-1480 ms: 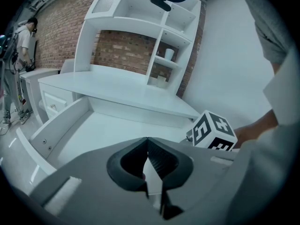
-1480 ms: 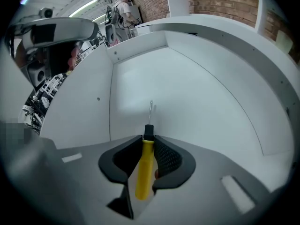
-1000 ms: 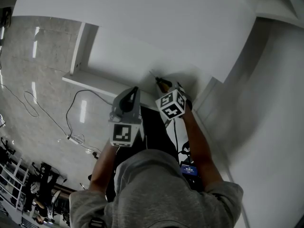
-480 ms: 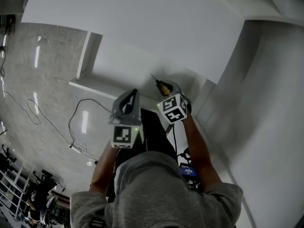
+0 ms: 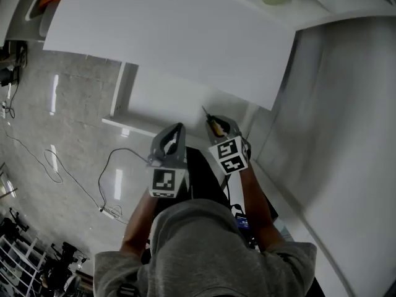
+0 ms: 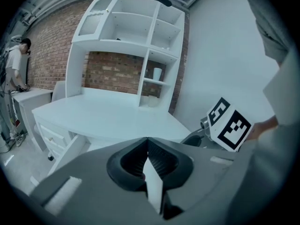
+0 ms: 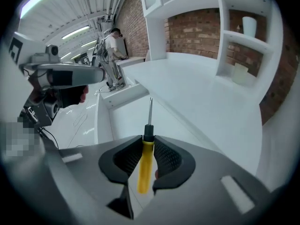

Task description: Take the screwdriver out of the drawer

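Note:
My right gripper (image 5: 224, 129) is shut on the yellow handle of the screwdriver (image 5: 212, 125). In the right gripper view the handle (image 7: 146, 165) sits clamped between the dark pads, and the metal shaft sticks out past the jaw tips. Below the screwdriver lies the open white drawer (image 5: 161, 96), showing only bare white bottom (image 7: 124, 116). My left gripper (image 5: 179, 129) hangs just left of the right one over the drawer's front edge. Its jaws (image 6: 147, 146) are shut with nothing between them.
The white desk top (image 5: 173, 30) runs above the drawer, with a white shelf unit (image 6: 140, 41) on it and a cup (image 6: 157, 73) in one niche. A white wall (image 5: 346, 135) stands on the right. A cable (image 5: 80, 172) lies on the tiled floor. A person (image 6: 16, 55) stands far left.
Both grippers have risen above the drawer, the right one carrying the screwdriver with it. The left gripper stays shut and empty.

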